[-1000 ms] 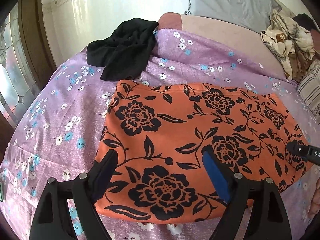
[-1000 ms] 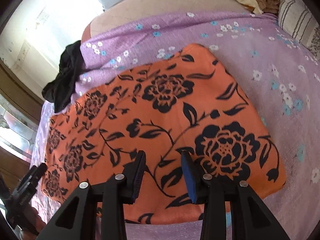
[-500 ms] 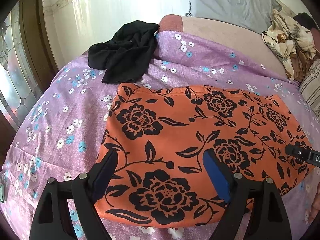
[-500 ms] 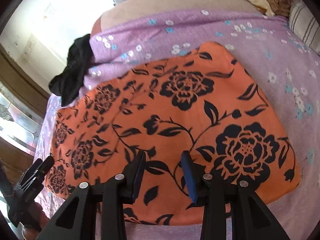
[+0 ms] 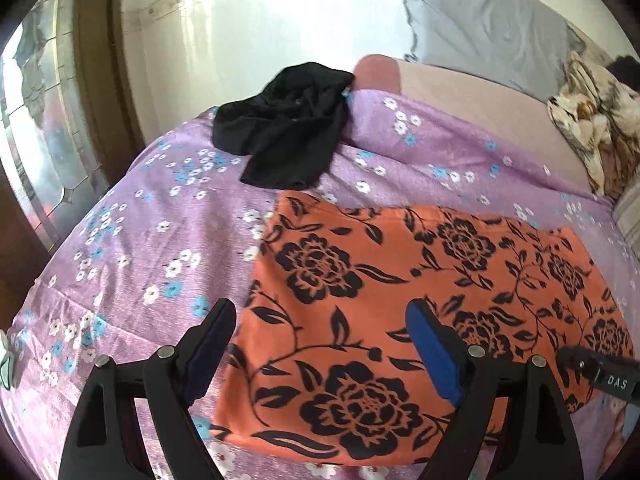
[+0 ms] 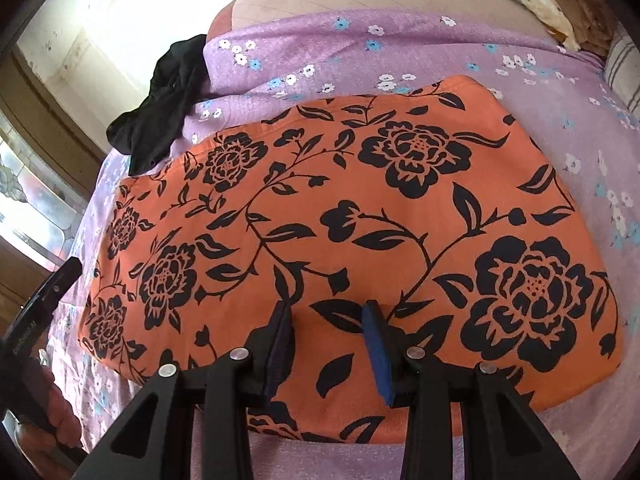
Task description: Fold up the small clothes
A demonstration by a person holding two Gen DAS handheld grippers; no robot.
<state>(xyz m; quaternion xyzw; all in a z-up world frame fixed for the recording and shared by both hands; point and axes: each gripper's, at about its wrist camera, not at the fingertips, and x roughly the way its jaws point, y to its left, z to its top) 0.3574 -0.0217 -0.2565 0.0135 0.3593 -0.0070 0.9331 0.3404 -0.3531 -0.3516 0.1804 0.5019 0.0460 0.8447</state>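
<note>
An orange garment with black flowers lies flat, folded into a rough rectangle, on the purple floral bedsheet; it also fills the right wrist view. My left gripper is open and empty, hovering over the garment's left near corner. My right gripper is open with a narrower gap, empty, hovering over the garment's near edge. The right gripper's tip shows at the right edge of the left wrist view.
A crumpled black garment lies on the bed beyond the orange one, also in the right wrist view. A grey pillow and a patterned cloth heap sit at the far right. A wall and window frame stand to the left.
Both grippers have pulled back and up from the orange garment, so more bed and wall show. The garment has not moved. Neither gripper's opening has changed.
</note>
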